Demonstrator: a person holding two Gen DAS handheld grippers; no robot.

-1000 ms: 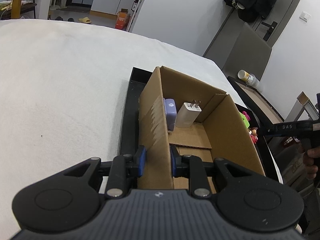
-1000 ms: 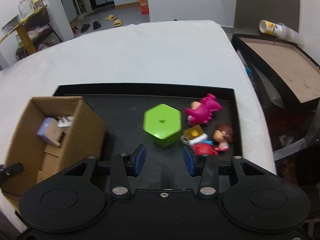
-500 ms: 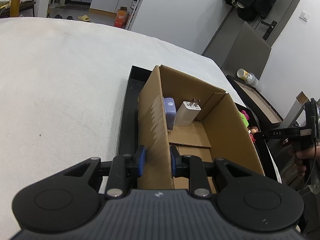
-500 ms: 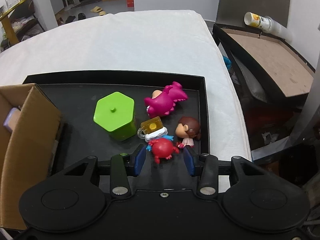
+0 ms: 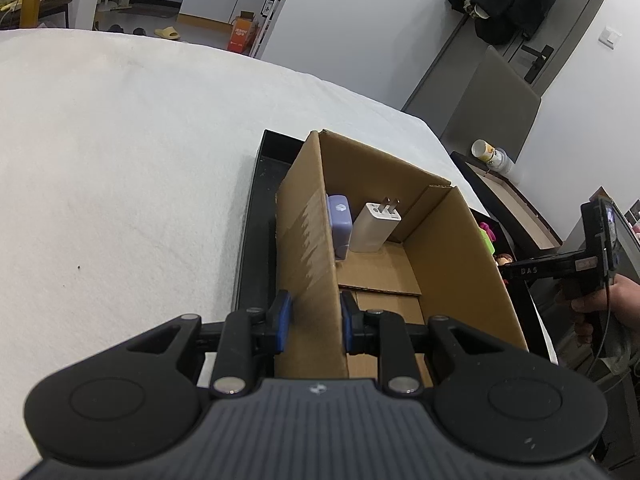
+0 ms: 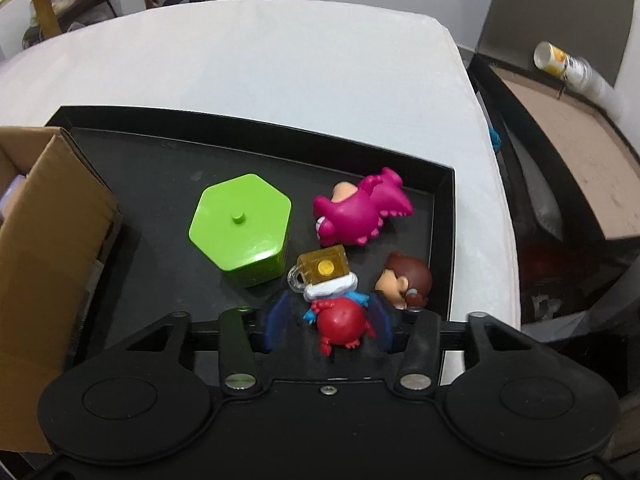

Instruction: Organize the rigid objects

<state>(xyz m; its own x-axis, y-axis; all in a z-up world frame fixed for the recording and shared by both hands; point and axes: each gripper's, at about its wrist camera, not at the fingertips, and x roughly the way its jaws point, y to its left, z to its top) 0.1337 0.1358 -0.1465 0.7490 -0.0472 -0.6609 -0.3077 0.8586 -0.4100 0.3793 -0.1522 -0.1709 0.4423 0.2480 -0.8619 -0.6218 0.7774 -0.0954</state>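
My left gripper (image 5: 314,322) is shut on the near left wall of an open cardboard box (image 5: 448,240). The box stands in a black tray (image 5: 256,216) and holds a white charger (image 5: 374,222) and a purple block (image 5: 339,220). In the right wrist view, my right gripper (image 6: 330,320) is open with its fingers on either side of a red crab toy (image 6: 340,320). Beyond it lie a clear mug charm (image 6: 322,268), a brown-haired doll head (image 6: 406,280), a pink dinosaur (image 6: 360,210) and a green hexagonal box (image 6: 244,226), all in the tray (image 6: 256,128).
The tray sits on a white cloth-covered surface (image 5: 120,160). To the right of it is a second black tray with a brown board (image 6: 560,120) and a can lying on it (image 6: 568,66). The cardboard box (image 6: 44,224) fills the tray's left side.
My right gripper moved right and down, from in front of the green hexagonal box to around the red crab toy. The left gripper kept its hold on the box wall.
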